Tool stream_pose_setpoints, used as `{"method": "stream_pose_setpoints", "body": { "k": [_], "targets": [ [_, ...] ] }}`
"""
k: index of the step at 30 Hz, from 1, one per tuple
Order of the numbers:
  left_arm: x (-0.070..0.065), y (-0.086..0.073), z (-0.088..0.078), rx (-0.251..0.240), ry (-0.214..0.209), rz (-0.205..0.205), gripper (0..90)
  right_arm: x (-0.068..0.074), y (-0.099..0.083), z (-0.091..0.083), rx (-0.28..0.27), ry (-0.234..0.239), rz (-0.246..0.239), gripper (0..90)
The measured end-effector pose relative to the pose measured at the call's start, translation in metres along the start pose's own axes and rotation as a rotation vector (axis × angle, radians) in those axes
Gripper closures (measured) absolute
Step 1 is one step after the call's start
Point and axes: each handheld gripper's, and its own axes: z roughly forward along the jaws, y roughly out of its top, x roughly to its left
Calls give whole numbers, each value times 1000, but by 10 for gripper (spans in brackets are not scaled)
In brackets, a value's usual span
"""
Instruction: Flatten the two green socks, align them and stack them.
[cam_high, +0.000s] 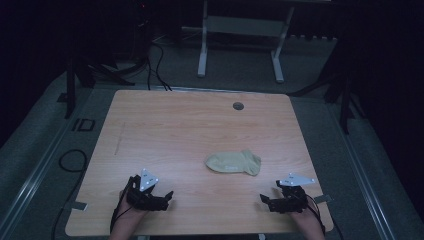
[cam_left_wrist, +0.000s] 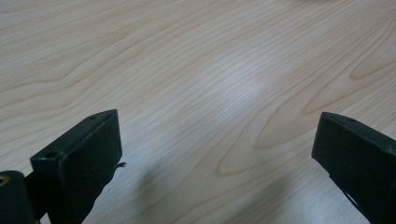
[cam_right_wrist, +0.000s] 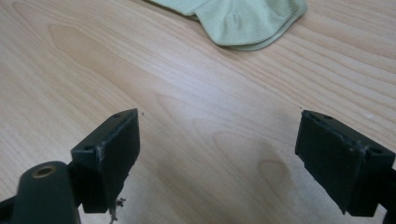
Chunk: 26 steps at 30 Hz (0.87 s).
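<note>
A pale green ankle sock (cam_high: 233, 162) lies flat on the wooden table (cam_high: 165, 125), a little right of the middle. Its rounded end (cam_right_wrist: 243, 21) reaches into the top of the right gripper view. My left gripper (cam_high: 159, 199) rests near the table's front left and stands open over bare wood (cam_left_wrist: 219, 140). My right gripper (cam_high: 270, 200) is near the front right, below and to the right of the sock. It is open too, its jaws wide apart above bare wood (cam_right_wrist: 217, 154), well short of the sock.
A round cable hole (cam_high: 238, 106) sits near the table's far edge. Beyond the table are a white frame's legs (cam_high: 202, 55) and black cables (cam_high: 150, 65) on the grey floor. Dark stands flank the table left and right.
</note>
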Motion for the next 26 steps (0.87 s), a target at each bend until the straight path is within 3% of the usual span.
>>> {"method": "stream_pose_setpoints", "body": {
  "k": [7, 17, 26],
  "targets": [
    [4, -12, -8, -6, 18, -21, 15, 7, -7, -2, 17, -9, -14, 140],
    [17, -19, -16, -35, 83, -61, 15, 3, -16, -7, -37, -51, -24, 137],
    [17, -22, -14, -31, 80, -66, 15, 3, -17, -5, -37, -54, -23, 138]
  ]
}}
